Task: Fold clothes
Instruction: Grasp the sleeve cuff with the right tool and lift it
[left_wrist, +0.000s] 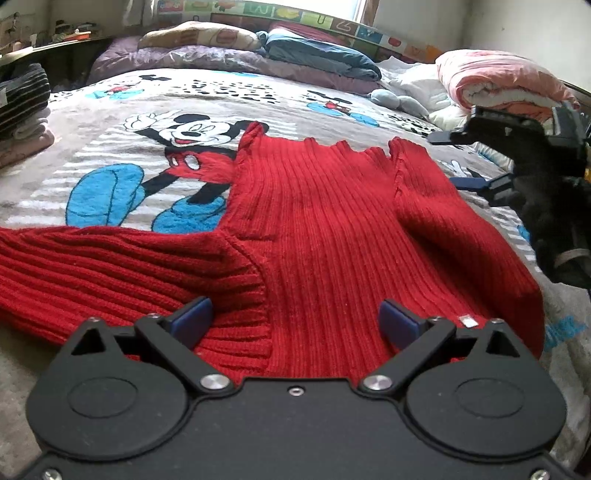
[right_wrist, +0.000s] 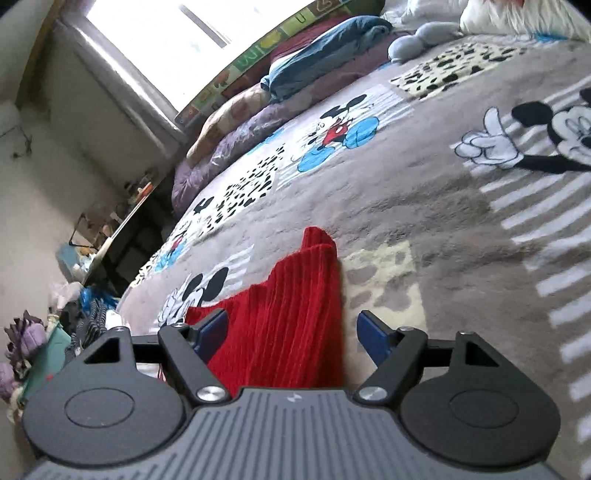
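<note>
- red ribbed sweater (left_wrist: 314, 206) lies flat on the bed blanket (left_wrist: 110, 110), body running toward 12 o'clock in the left wrist view; one sleeve extends toward 9 o'clock, the other is folded along the body at 3 o'clock.
- left gripper (left_wrist: 295, 317): jaws wide, hovering over the near edge of the sweater at 6 o'clock; the pads do not press the knit.
- right gripper (right_wrist: 291, 334): jaws fairly wide, red knit showing between them, nothing pinched; in the left wrist view it hangs at 3 o'clock, clear of the garment.
- judged step: one sleeve is in; the 9 o'clock sleeve is not yet folded.
- risk: a grasp taking only the top layer would drag that layer and undo the finished fold. cause: thick, stretchy rib knit lying doubled.
- risk: the plush blanket could be pinched with the sweater. cause: jaws coming down too deep into soft pile.
- risk: a skewed fold. cause: lifting the sleeve from one end while the body is unanchored.
</note>
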